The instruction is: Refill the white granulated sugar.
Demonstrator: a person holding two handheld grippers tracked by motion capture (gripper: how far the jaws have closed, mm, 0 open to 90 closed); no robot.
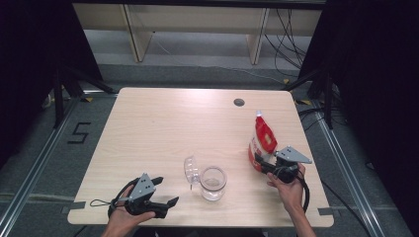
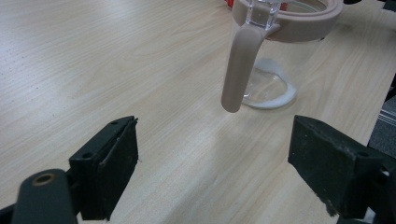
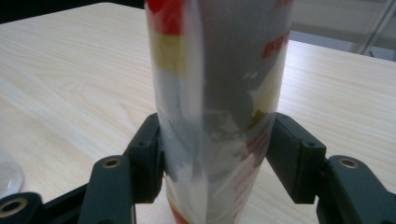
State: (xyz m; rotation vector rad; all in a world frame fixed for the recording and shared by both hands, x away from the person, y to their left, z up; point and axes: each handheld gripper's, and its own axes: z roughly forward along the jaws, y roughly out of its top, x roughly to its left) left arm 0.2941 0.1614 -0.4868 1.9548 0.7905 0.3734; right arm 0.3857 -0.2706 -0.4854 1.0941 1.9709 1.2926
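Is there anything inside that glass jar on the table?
The glass jar looks empty: through its open mouth and clear wall only the table shows. Its hinged lid stands open beside it.

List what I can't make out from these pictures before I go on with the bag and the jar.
- Bag: the print is blurred in the right gripper view and too small in the high view; its top is cut off by the frame edge.
- Jar: the far rim is cut off by the top edge in the left gripper view.
- Right gripper: the bag covers its pad faces.
- Left gripper: empty, nothing hidden.
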